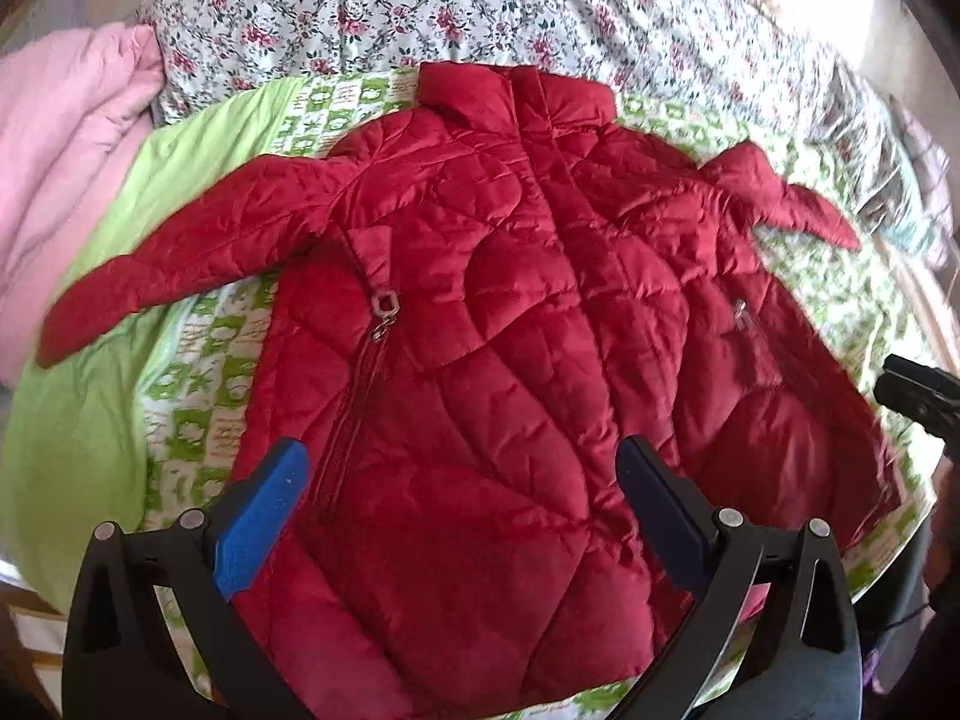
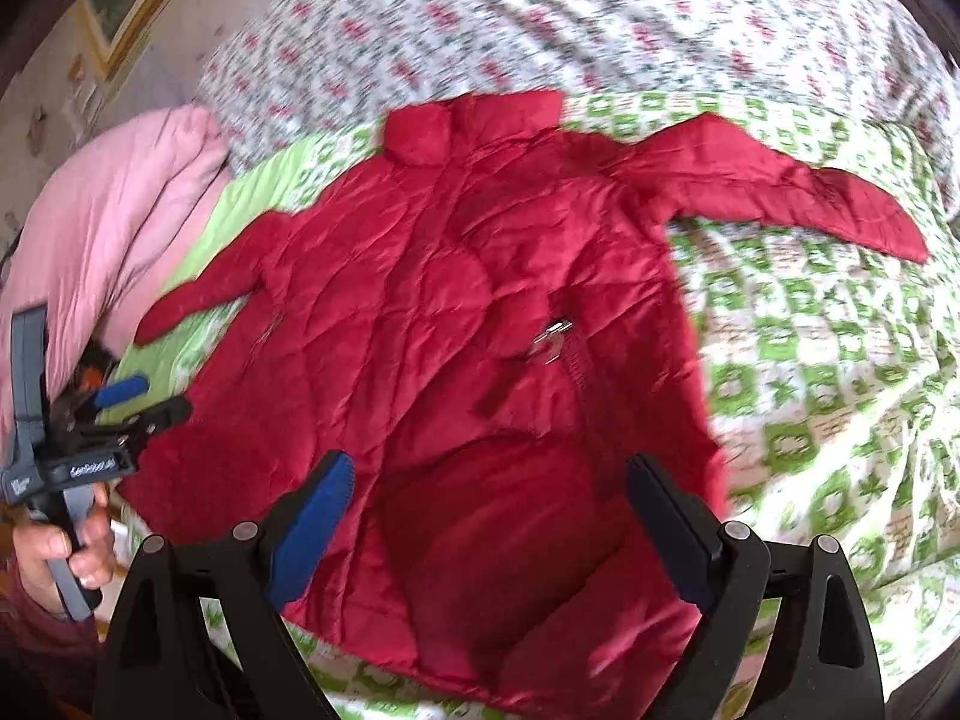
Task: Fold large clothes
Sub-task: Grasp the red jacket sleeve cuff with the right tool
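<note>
Red jacket (image 1: 480,312) lies flat on bed (image 1: 420,6), sleeves out, unfolded. Left gripper (image 1: 462,516) and right gripper (image 2: 486,522) spread, empty, over hem. All folds remain.

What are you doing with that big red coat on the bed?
A person is getting ready to fold it. The red quilted jacket lies spread out flat on a green patterned blanket, front side up, zipped shut, with both sleeves sticking out to the sides. The person holds a tool in each hand: the left tool and the right tool both hover open over the bottom part of the jacket. Neither has grabbed anything, so no fold has been made yet.
</note>
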The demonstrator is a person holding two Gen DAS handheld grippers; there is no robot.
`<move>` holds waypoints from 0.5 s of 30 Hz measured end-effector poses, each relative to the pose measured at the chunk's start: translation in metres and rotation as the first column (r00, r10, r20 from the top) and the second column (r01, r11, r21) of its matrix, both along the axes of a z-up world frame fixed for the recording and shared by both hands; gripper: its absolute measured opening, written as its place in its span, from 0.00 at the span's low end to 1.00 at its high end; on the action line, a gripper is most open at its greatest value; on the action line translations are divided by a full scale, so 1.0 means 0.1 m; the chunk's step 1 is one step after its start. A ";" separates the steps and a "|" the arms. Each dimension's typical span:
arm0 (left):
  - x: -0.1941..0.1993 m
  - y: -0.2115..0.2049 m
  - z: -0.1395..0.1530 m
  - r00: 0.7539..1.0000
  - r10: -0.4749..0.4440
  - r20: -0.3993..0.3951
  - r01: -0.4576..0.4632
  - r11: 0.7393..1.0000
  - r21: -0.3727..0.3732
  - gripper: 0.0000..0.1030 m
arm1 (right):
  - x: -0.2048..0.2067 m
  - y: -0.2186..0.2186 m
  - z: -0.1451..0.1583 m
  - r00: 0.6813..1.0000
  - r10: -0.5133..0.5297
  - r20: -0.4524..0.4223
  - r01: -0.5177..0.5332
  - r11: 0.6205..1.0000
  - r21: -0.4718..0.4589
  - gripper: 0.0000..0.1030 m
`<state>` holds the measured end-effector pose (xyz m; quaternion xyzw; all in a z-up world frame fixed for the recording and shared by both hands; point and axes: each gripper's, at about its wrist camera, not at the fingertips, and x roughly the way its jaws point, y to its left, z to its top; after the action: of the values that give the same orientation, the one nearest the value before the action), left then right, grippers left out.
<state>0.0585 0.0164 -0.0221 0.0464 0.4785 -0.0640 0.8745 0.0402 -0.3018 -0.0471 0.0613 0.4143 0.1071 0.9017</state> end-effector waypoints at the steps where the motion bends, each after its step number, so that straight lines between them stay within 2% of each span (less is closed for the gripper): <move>1: 0.02 0.00 0.00 1.000 -0.002 0.003 0.002 1.000 -0.001 0.99 | 0.04 -0.06 0.02 1.000 -0.019 0.008 0.019 1.000 -0.001 0.91; 6: 0.17 0.00 0.03 0.999 0.001 0.045 0.002 0.998 -0.060 0.99 | 0.26 -0.44 0.03 0.996 -0.086 -0.007 0.086 0.994 0.060 0.91; 9: 0.29 0.02 0.03 0.999 0.025 0.048 -0.020 0.996 -0.091 0.99 | 0.41 -0.65 0.04 0.991 -0.131 0.000 0.131 0.989 0.063 0.91; 15: 0.50 0.07 0.00 0.997 0.071 0.021 -0.069 0.995 -0.075 0.99 | 0.69 -1.10 0.06 0.977 -0.213 0.014 0.210 0.973 0.094 0.91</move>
<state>0.1085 0.0232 -0.0222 -0.0021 0.4668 -0.0505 0.8829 0.1094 -0.4117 -0.0414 0.1454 0.3891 0.0303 0.9091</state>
